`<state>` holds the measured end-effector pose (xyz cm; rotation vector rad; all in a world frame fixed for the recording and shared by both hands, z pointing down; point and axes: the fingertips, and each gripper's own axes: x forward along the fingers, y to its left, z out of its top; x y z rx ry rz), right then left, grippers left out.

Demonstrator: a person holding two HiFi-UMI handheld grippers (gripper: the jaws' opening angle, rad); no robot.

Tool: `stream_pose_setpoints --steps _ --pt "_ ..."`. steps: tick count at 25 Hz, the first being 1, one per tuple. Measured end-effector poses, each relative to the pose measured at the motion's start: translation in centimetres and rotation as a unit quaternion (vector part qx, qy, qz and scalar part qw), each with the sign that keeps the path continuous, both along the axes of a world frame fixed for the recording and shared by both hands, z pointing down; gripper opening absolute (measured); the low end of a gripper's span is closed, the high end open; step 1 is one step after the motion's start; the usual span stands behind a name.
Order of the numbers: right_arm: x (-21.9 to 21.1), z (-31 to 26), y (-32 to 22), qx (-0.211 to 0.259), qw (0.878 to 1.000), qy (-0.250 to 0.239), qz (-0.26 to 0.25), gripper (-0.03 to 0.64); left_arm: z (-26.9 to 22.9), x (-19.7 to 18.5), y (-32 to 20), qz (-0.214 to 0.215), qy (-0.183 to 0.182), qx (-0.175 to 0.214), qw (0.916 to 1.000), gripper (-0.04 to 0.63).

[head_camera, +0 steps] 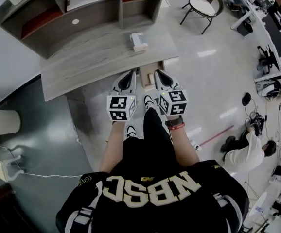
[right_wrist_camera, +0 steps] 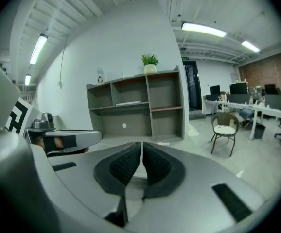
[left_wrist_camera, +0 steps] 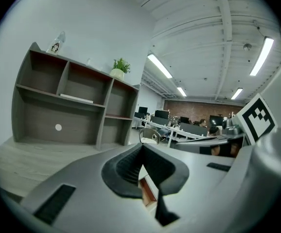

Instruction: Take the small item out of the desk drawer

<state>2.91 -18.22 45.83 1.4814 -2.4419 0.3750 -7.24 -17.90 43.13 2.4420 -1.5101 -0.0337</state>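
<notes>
I stand at a grey wooden desk (head_camera: 92, 62). Under its front edge, a brown drawer (head_camera: 147, 77) shows between my two grippers; its inside is mostly hidden and I see no small item. The left gripper (head_camera: 129, 73) points at the desk edge just left of the drawer, jaws together and empty. In the left gripper view the left gripper (left_wrist_camera: 141, 152) has the drawer's reddish-brown side (left_wrist_camera: 149, 192) showing below its pads. The right gripper (head_camera: 159, 73) hangs just right of the drawer. The right gripper (right_wrist_camera: 141, 147) is closed to a thin slit and holds nothing.
A small white object (head_camera: 139, 41) lies on the desk near its right end. A shelf unit (head_camera: 82, 8) stands at the desk's back. A chair (head_camera: 204, 4) is at the far right, and a person (head_camera: 242, 152) sits on the floor to the right by a red stick (head_camera: 216, 136).
</notes>
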Motion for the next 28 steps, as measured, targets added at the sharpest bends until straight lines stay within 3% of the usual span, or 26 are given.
stream_pose_setpoints --steps 10,28 --pt "2.1 7.1 -1.9 -0.073 0.997 0.019 -0.006 0.07 5.2 2.1 -2.4 0.001 0.0 -0.059 0.9983 0.012" --pt "3.1 17.7 -3.1 -0.162 0.986 0.041 -0.025 0.162 12.5 2.8 -3.7 -0.008 -0.02 -0.14 0.9899 0.012"
